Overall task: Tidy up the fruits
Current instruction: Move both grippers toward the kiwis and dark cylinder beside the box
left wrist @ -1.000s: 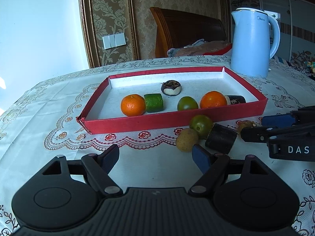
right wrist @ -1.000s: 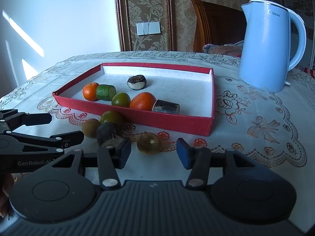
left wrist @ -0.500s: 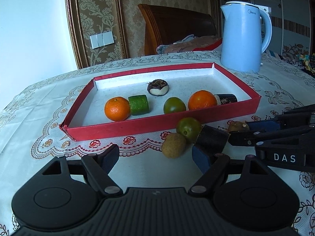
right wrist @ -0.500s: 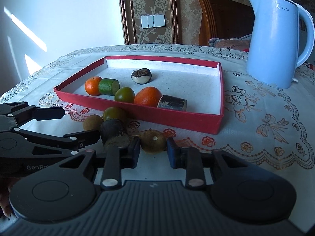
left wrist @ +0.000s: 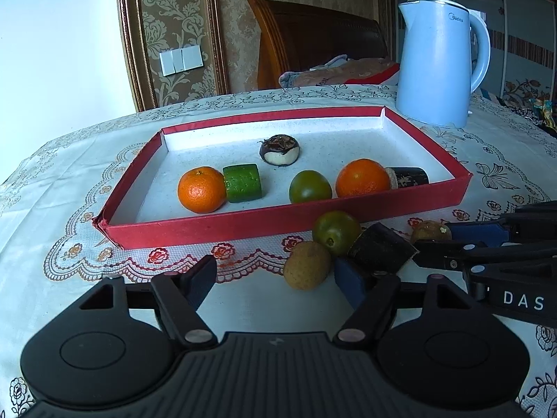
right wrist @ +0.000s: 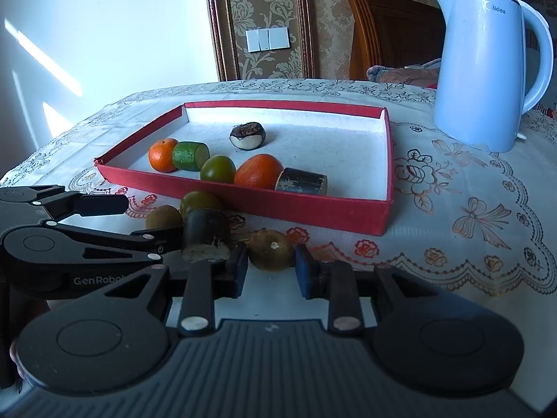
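Only the right wrist view shows the right gripper (right wrist: 271,266), fingers narrowed around the brown fruit (right wrist: 271,249), contact unclear. The left gripper (left wrist: 275,280) gapes wide; bare cloth at its 9 o'clock, red tray (left wrist: 216,227) wall at 12.

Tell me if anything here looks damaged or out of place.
The red tray has a split near-left corner, where its walls gape apart. Four pieces lie outside it on the tablecloth: a green fruit, a brown fruit, a dark cylinder, and another brown fruit.

Right tool (right wrist: 271,268) fingers either side of brown fruit (right wrist: 271,249) w/ small gaps, in front of red tray (right wrist: 313,210)
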### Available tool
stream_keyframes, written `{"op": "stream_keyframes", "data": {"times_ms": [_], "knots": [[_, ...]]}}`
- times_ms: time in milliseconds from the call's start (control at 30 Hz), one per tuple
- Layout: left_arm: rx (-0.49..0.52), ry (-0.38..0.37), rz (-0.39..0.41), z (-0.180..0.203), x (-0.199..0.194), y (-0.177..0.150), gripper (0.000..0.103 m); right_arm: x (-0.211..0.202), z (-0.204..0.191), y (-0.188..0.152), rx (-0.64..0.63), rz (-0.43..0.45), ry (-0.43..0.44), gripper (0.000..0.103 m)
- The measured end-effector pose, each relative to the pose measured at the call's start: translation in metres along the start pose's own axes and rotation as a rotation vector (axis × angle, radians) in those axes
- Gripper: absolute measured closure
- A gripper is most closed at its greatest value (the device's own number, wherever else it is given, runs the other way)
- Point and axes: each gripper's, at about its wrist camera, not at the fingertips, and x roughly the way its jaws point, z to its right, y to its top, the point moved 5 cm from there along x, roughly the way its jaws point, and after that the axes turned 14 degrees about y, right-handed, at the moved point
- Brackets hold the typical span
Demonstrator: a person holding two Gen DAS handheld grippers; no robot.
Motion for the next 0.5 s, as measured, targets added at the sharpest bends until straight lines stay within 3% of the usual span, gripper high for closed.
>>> {"op": "stream_keyframes", "data": {"times_ms": [67, 200, 367, 500], "knots": [[0.012, -0.009, 0.008, 0.0026, -0.0013, 0.0001, 0.043, -0.0001, 0.0001, 0.0000, 0.000, 0.000, 0.000, 0.075], [0.018, -0.010, 0.012, 0.0046, -0.0025, 0.0001, 0.046, 0.0005, 0.0000, 0.0001, 0.001, -0.002, 0.000, 0.075], [0.005, -0.027, 0.006, 0.0078, -0.0041, 0.0005, 0.059, 0.0017, -0.0003, -0.0002, -0.002, -0.010, -0.007, 0.075], [-0.014, -0.009, -0.003, 0.0108, -0.0053, 0.0006, 0.061, 0.0036, -0.0020, 0.0000, -0.006, -0.018, -0.024, 0.075]]}}
